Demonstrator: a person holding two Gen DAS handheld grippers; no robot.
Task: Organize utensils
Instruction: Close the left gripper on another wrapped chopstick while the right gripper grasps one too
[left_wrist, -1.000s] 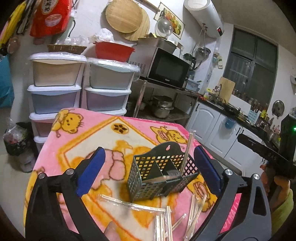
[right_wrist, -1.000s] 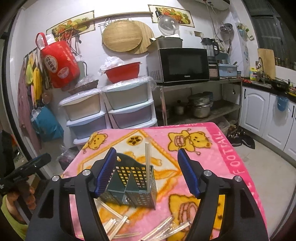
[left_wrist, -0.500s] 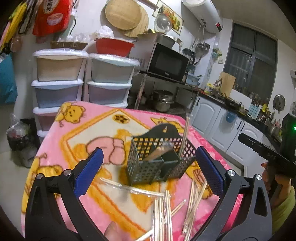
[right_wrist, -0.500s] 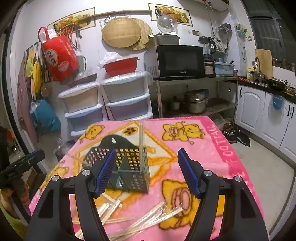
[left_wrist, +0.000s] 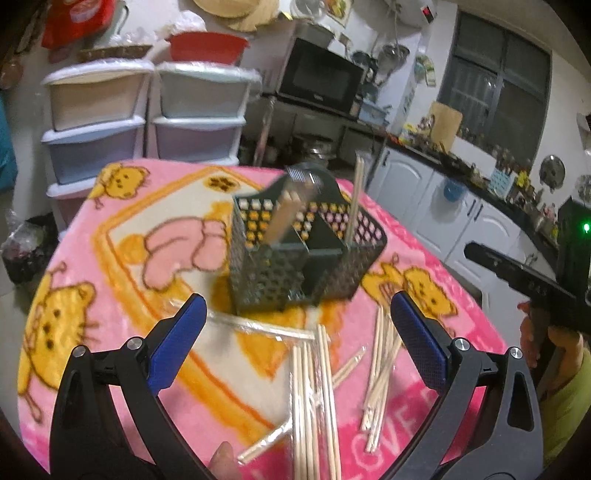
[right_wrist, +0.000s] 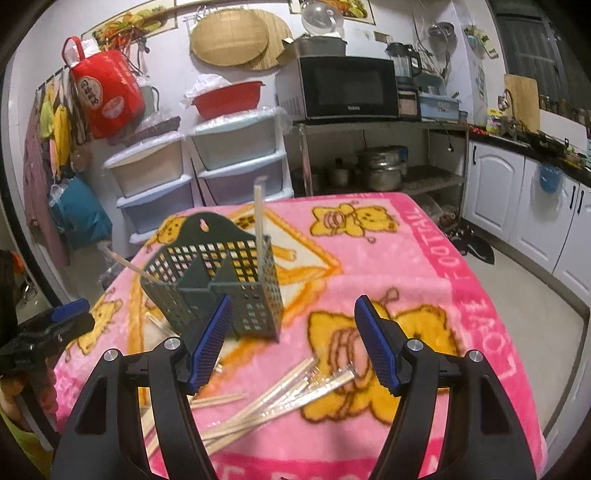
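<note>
A dark green perforated utensil basket (left_wrist: 295, 254) (right_wrist: 218, 280) stands on the pink cartoon blanket (left_wrist: 110, 258) (right_wrist: 406, 266). One chopstick (right_wrist: 258, 221) stands upright in it and another (right_wrist: 127, 264) leans out its left side. Several wrapped chopsticks (left_wrist: 314, 398) (right_wrist: 280, 395) lie loose on the blanket in front of the basket. My left gripper (left_wrist: 295, 347) is open and empty above the loose chopsticks. My right gripper (right_wrist: 291, 343) is open and empty, just in front of the basket.
Stacked plastic drawers (right_wrist: 199, 173) and a metal rack with a microwave (right_wrist: 343, 88) stand behind the table. White cabinets (right_wrist: 517, 206) line the right wall. The right gripper's body (left_wrist: 524, 284) shows at the right of the left wrist view.
Both grippers have pulled back and tilted down, so more of the loose chopsticks show. The leaning chopstick in the basket now points up and left. Both grippers stay open.
</note>
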